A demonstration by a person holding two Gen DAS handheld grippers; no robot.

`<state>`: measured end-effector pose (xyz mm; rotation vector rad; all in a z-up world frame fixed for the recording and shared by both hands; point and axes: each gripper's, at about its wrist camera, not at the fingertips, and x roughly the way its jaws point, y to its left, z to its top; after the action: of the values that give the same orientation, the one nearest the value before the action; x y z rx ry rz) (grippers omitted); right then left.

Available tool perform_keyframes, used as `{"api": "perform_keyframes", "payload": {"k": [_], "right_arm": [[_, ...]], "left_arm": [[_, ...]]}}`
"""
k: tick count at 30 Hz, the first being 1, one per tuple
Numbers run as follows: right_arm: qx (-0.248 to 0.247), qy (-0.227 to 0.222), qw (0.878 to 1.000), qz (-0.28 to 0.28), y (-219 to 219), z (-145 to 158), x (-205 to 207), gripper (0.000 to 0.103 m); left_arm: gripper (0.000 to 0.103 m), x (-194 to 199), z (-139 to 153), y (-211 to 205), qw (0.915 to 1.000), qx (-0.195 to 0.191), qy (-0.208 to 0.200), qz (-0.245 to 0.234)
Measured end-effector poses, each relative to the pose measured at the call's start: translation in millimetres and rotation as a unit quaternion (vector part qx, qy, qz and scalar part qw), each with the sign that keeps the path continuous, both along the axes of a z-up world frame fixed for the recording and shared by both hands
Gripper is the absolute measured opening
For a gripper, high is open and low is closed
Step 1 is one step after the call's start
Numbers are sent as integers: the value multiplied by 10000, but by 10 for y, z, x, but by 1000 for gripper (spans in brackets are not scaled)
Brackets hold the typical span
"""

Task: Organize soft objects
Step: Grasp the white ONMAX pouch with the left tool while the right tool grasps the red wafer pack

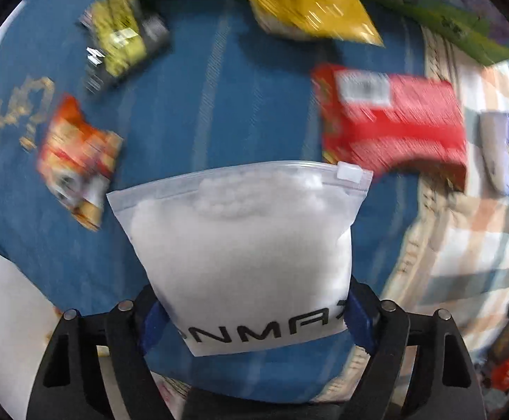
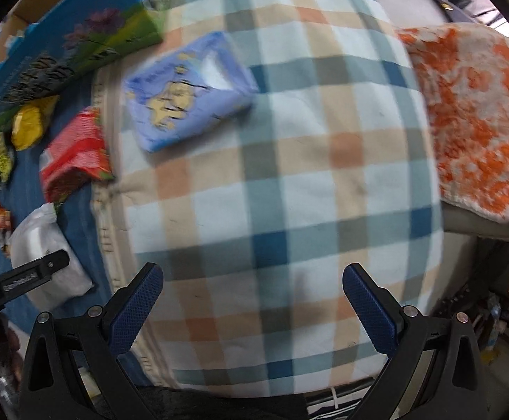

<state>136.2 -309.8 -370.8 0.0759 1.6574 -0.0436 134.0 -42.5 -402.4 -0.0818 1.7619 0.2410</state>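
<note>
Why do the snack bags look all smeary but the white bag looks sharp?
Left wrist view: the white zip bag, clamped in the left hand-held gripper, looks sharp, while the red packet and yellow bag are streaked. Right wrist view: the checked cloth is softly blurred and bulges from the fisheye.

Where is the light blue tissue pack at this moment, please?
In the right wrist view the tissue pack lies upper left on the checked cloth, just right of the red packet.

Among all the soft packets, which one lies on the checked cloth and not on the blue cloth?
The light blue tissue pack with the yellow cartoon print. It alone rests on the checked cloth; the other packets are over the blue cloth.
</note>
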Motion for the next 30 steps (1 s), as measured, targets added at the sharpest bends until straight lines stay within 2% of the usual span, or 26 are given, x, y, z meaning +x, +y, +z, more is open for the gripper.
{"api": "perform_keyframes", "payload": {"k": [6, 9, 11, 12, 14, 15, 16, 17, 18, 20, 22, 23, 25, 26, 27, 28, 30], "right_arm": [[504, -62, 9973, 532, 512, 127, 322, 103], [565, -387, 9873, 1431, 983, 267, 465, 103], [337, -581, 9700, 2338, 1313, 288, 565, 103], [101, -682, 9491, 3072, 1524, 254, 598, 103], [-234, -758, 9115, 4036, 1761, 149, 616, 101], [-304, -697, 8997, 4298, 1837, 91, 616, 98], [-514, -567, 8815, 4659, 1934, -20, 616, 97], [-612, -486, 8705, 4860, 1988, -89, 612, 95], [-726, -370, 8534, 5149, 2067, -190, 607, 91], [-789, -213, 8360, 5427, 2146, -306, 605, 91], [-715, -44, 8247, 5610, 2189, -379, 582, 89], [-703, 53, 8233, 5632, 2197, -421, 572, 81], [-803, 152, 8273, 5558, 2151, -506, 564, 80], [-817, 146, 8333, 5466, 2140, -511, 569, 78], [-757, 196, 8488, 5228, 2085, -493, 596, 71], [-707, 278, 8740, 4799, 1977, -462, 628, 67], [-641, 449, 9220, 3792, 1721, -399, 710, 42]], "left_arm": [[81, 148, 97, 369, 9988, 442, -181, -121], [81, 199, 92, 508, 9986, 445, -214, -201], [81, 218, 100, 560, 9986, 404, -228, -272], [81, 216, 81, 578, 9983, 411, -258, -337], [82, 152, 51, 612, 9980, 369, -301, -420], [82, 118, 76, 679, 9981, 307, -313, -442], [82, 95, 56, 699, 9981, 257, -337, -454], [82, 53, 39, 711, 9979, 209, -387, -480], [82, 36, 37, 716, 9977, 174, -413, -508], [82, -106, -48, 851, 9976, 82, -465, -513], [82, -139, -85, 887, 9976, -36, -475, -510], [82, -120, -77, 989, 9976, -99, -467, -510], [82, -58, -124, 1105, 9972, -198, -470, -539], [82, -50, -149, 1152, 9970, -217, -477, -579], [82, -35, -158, 1177, 9967, -220, -486, -611], [82, -20, -167, 1211, 9964, -219, -507, -639], [82, 0, -165, 1299, 9959, -213, -540, -690]]}}
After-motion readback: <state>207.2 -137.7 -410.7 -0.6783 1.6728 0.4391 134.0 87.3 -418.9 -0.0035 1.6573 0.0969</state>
